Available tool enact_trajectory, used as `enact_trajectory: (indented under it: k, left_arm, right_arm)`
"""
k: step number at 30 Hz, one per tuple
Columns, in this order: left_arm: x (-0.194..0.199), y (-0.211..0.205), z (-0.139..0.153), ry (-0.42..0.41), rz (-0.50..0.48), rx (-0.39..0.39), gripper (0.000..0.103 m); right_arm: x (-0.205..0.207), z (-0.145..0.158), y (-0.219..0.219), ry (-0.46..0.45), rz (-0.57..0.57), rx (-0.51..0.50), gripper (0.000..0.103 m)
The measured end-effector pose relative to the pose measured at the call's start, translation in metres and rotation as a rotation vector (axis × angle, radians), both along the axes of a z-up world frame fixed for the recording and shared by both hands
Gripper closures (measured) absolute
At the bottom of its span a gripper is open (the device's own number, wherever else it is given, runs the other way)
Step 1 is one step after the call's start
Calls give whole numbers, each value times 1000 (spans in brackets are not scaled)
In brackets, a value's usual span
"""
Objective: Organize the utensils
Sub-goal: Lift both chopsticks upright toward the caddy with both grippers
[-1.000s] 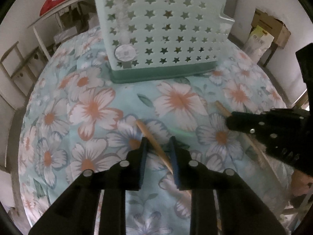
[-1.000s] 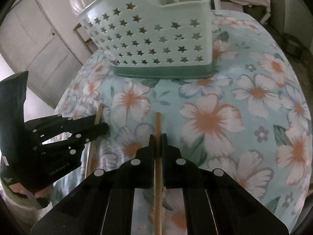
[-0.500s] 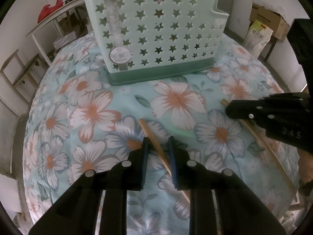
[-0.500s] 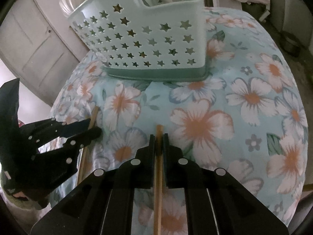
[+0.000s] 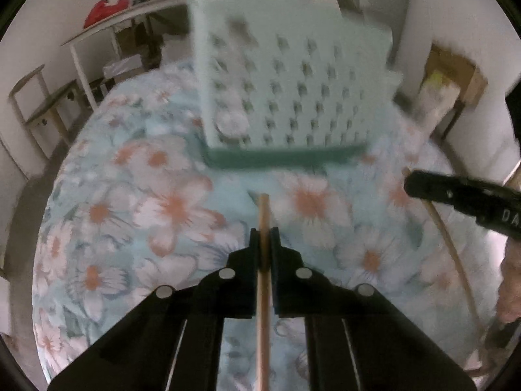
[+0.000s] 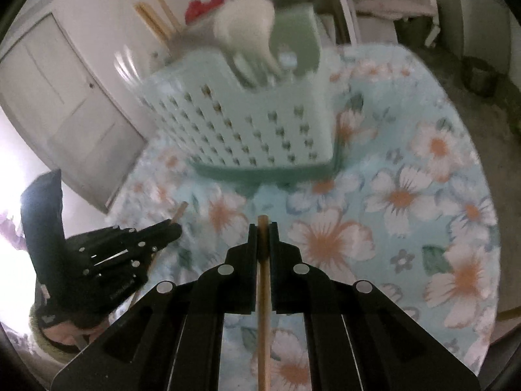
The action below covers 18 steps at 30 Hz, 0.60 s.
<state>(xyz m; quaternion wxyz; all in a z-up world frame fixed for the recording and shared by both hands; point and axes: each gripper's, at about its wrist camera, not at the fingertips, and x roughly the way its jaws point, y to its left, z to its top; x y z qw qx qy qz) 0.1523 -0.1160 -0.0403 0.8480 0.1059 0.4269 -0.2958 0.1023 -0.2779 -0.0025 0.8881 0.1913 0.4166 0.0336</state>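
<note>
A wooden chopstick (image 5: 264, 260) was clamped between the fingers of the left gripper (image 5: 264, 239), which were closed tight on it, its tip projecting a short way ahead of them toward the caddy. A second chopstick (image 6: 263, 260) was gripped the same way by the right gripper (image 6: 263, 234), whose fingers were likewise pressed shut against the stick. Both sticks were held clear above the tabletop (image 6: 423, 195), which was covered by a pale blue cloth printed with white and orange flowers.

Ahead of both grippers a mint-green utensil caddy (image 5: 293, 91) with rows of star-shaped holes was seen standing on the cloth, blurred in both views. From the right wrist view, white utensils (image 6: 247, 32) were seen leaning out of its upper compartment, forks (image 6: 125, 65) at its left end, and further wooden sticks (image 6: 153, 19) rising behind it. No object lay on the cloth between the held chopsticks and the caddy's near wall.

In the left wrist view the right gripper (image 5: 456, 195) was seen at the right edge, with its chopstick (image 5: 452, 254) trailing back from it. In the right wrist view the left gripper (image 6: 107, 260) was seen at the lower left, well apart from the right one.

Around the tabletop a white shelf (image 5: 107, 26) carrying a red item (image 5: 104, 9), a cardboard box (image 5: 452, 71) and a pale panelled door (image 6: 58, 97) were visible.
</note>
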Motion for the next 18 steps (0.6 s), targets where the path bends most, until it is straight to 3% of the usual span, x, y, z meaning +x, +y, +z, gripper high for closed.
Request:
enact_trajectory:
  k: [7, 10, 18]
  left_arm:
    - [3, 46, 84, -32, 12, -333, 97]
    - [3, 56, 120, -96, 12, -434, 97]
    - [24, 52, 203, -360, 54, -670, 97]
  right_arm:
    - [-19, 38, -7, -115, -25, 5, 98]
    - [-20, 46, -4, -147, -34, 9, 98]
    - [-20, 53, -5, -181, -50, 33, 98]
